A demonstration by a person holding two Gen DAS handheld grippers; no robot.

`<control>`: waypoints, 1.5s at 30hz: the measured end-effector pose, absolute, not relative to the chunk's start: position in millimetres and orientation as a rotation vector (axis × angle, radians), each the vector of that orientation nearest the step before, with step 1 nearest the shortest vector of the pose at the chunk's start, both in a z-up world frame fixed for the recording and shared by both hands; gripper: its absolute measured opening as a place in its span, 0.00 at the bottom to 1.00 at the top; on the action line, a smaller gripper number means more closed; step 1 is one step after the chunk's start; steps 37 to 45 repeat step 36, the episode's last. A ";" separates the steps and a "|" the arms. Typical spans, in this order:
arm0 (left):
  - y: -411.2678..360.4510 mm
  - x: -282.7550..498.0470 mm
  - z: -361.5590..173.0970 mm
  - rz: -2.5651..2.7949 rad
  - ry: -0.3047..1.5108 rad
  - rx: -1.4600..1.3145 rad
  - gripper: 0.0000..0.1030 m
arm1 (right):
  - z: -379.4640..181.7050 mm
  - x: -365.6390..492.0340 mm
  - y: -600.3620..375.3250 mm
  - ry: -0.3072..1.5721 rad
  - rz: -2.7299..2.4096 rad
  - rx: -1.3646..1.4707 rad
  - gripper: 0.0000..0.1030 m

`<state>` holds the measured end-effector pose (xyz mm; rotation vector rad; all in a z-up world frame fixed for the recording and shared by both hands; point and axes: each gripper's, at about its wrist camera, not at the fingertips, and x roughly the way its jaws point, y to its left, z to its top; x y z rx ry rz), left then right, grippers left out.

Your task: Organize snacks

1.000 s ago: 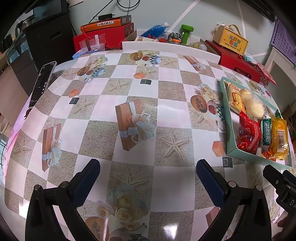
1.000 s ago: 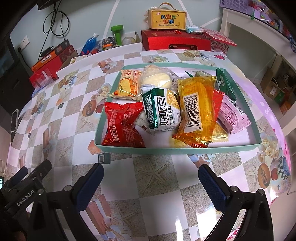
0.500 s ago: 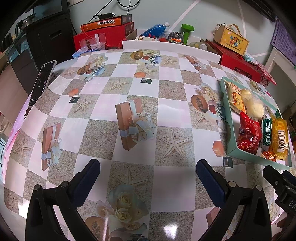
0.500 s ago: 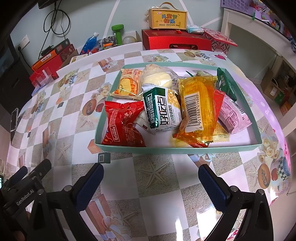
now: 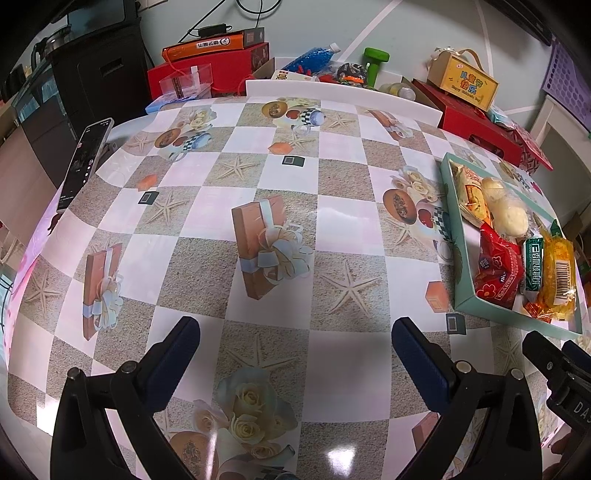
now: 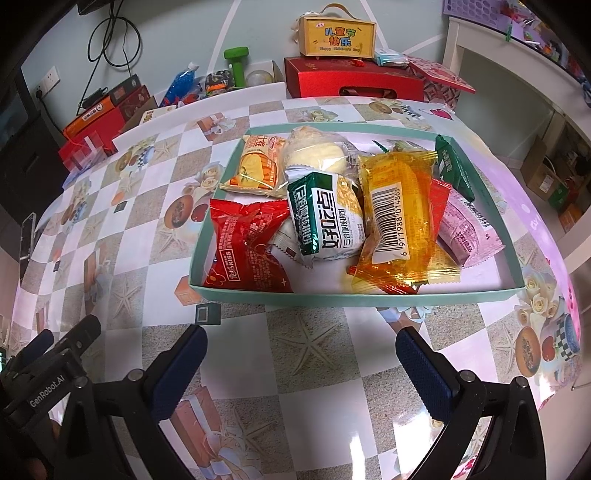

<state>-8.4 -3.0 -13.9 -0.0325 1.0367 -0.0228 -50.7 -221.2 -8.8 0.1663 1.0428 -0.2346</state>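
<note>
Bench (image 5: 332, 206): wearing a checkered cloth; boxes (image 6: 352, 79) crowding its far edge. Tray (image 6: 354, 297) of snacks (image 6: 328, 218): sitting ahead of your right tool (image 6: 301, 354). You are holding both tools, left tool (image 5: 295, 343) included, wide apart and empty.

Domestic room, cluttered. Evidence: table with printed vinyl cloth (image 5: 258, 177); red gift boxes (image 6: 351, 79) and yellow carry box (image 6: 336, 35) against wall; green dumbbell (image 6: 238, 62); wall socket (image 6: 48, 79) with cables; phone (image 5: 85, 158) at table edge.
</note>
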 end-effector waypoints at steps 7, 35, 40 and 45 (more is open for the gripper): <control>-2.5 -8.0 -13.9 -0.023 1.037 -0.032 1.00 | -9.5 -49.9 -221.1 1.044 -0.233 0.164 1.00; 0.1 -10.1 -12.3 -0.005 1.009 -0.027 1.00 | -12.2 -49.2 -219.5 1.046 -0.233 0.162 1.00; 0.4 -9.4 -12.4 -0.012 1.011 -0.032 1.00 | -12.4 -49.2 -219.5 1.046 -0.233 0.162 1.00; 0.4 -9.4 -12.4 -0.012 1.011 -0.032 1.00 | -12.4 -49.2 -219.5 1.046 -0.233 0.162 1.00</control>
